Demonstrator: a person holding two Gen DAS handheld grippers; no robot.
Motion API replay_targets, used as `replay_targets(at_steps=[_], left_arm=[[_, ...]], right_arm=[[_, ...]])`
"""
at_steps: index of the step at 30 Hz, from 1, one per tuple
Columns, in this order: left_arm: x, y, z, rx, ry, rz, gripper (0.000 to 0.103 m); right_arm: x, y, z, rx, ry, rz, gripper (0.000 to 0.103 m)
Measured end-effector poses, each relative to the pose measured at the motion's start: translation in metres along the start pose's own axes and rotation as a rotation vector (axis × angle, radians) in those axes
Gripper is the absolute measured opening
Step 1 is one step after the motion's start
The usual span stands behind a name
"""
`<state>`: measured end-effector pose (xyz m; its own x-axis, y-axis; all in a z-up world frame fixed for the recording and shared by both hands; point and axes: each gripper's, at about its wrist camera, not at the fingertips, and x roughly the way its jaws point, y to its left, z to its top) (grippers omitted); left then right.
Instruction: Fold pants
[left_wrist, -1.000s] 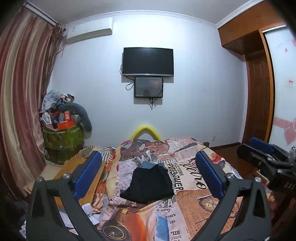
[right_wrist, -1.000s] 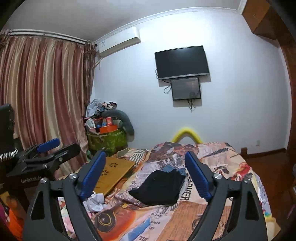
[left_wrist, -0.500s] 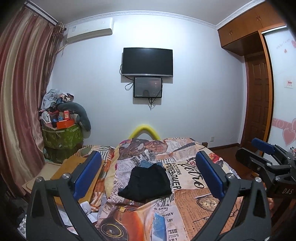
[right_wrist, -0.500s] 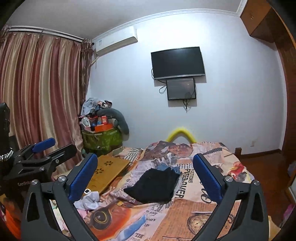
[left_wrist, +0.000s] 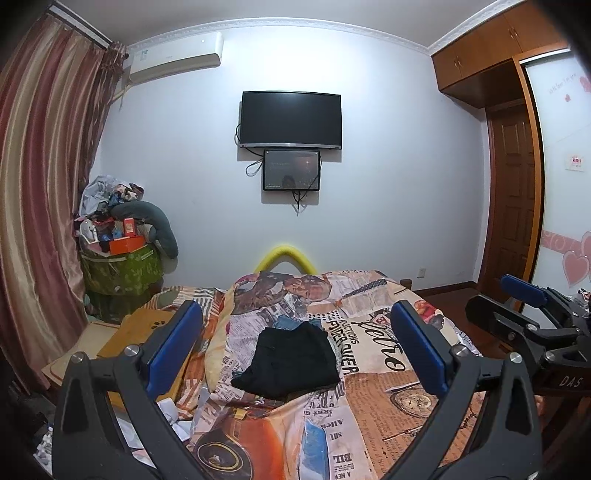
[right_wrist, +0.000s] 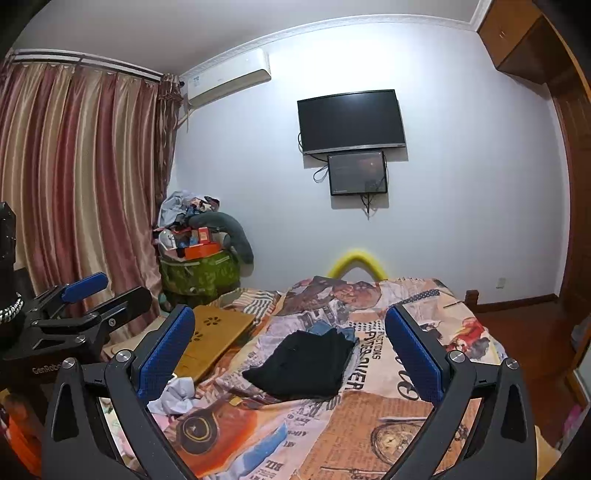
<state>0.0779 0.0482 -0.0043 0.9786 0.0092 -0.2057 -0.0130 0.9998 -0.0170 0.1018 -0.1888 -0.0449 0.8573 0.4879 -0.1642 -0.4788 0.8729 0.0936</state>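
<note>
Black pants (left_wrist: 291, 360) lie folded in a compact pile on the newspaper-print bedspread (left_wrist: 373, 354), on top of a blue garment (left_wrist: 286, 324) that peeks out behind them. They also show in the right wrist view (right_wrist: 308, 363). My left gripper (left_wrist: 295, 347) is open and empty, held above the bed's near end, well short of the pants. My right gripper (right_wrist: 290, 349) is open and empty, also back from the pants. Each gripper shows at the other view's edge: the right gripper (left_wrist: 532, 317), the left gripper (right_wrist: 74, 310).
A wooden lap desk (right_wrist: 212, 334) lies on the bed's left side, with crumpled white cloth (right_wrist: 175, 395) near it. A green bag piled with clutter (left_wrist: 118, 258) stands by the curtain (left_wrist: 40, 206). A TV (left_wrist: 290, 120) hangs on the far wall; a wooden door (left_wrist: 511, 206) is at right.
Both grippers have pulled back and risen slightly from the bed. The right gripper's jaws have spread wider. The pants have not moved.
</note>
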Motion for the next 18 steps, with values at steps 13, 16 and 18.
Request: replay_targets(at_steps=[13, 16, 18], left_arm=[[0.0048, 0.0022, -0.0005, -0.013, 0.014, -0.018, 0.103], [0.0063, 0.0028, 0.0001, -0.016, 0.017, -0.019, 0.103], [0.0062, 0.0028, 0.0002, -0.015, 0.016, -0.019, 0.103]], right_arm=[[-0.0017, -0.0021, 0.0004, 0.009, 0.002, -0.015, 0.102], [-0.0016, -0.0026, 0.0001, 0.009, 0.004, -0.02, 0.102], [-0.002, -0.0022, -0.001, 0.01, 0.006, -0.021, 0.102]])
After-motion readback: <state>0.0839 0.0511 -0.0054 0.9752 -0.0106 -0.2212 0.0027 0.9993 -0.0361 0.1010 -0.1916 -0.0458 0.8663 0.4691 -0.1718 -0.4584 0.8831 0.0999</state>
